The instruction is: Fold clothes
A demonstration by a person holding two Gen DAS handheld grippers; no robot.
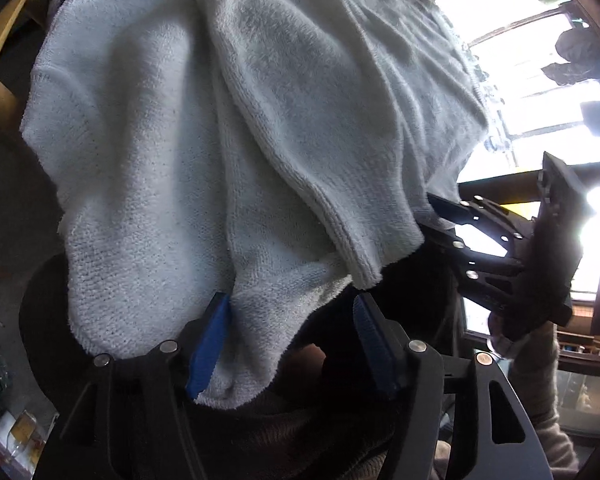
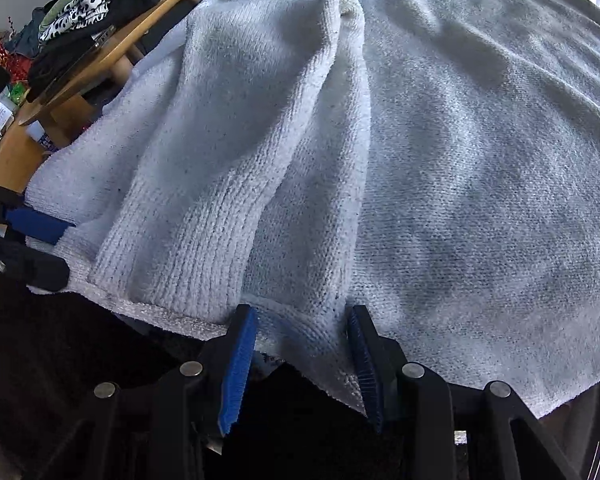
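Note:
A white fleece sweater (image 1: 228,128) fills both views, spread over a dark surface, with a ribbed-cuff sleeve (image 2: 172,272) lying on top of it. In the left wrist view my left gripper (image 1: 290,304) stands open at the near hem. The cloth rests against the left blue pad (image 1: 208,344), and the right pad is clear of it. My right gripper (image 2: 302,314) is shut on the hem, with fleece bunched between its blue pads. The right wrist view also shows the left gripper (image 2: 48,248) at the sweater's left corner. The right gripper (image 1: 452,210) shows at the cloth's right edge.
A wooden chair (image 2: 112,60) at the upper left carries a stack of folded clothes (image 2: 100,4) in green, spotted and black. Dark fabric (image 2: 80,352) lies under the hem. Bright windows (image 1: 540,80) glare at the right. A grey knitted sleeve (image 1: 548,420) shows behind the right gripper.

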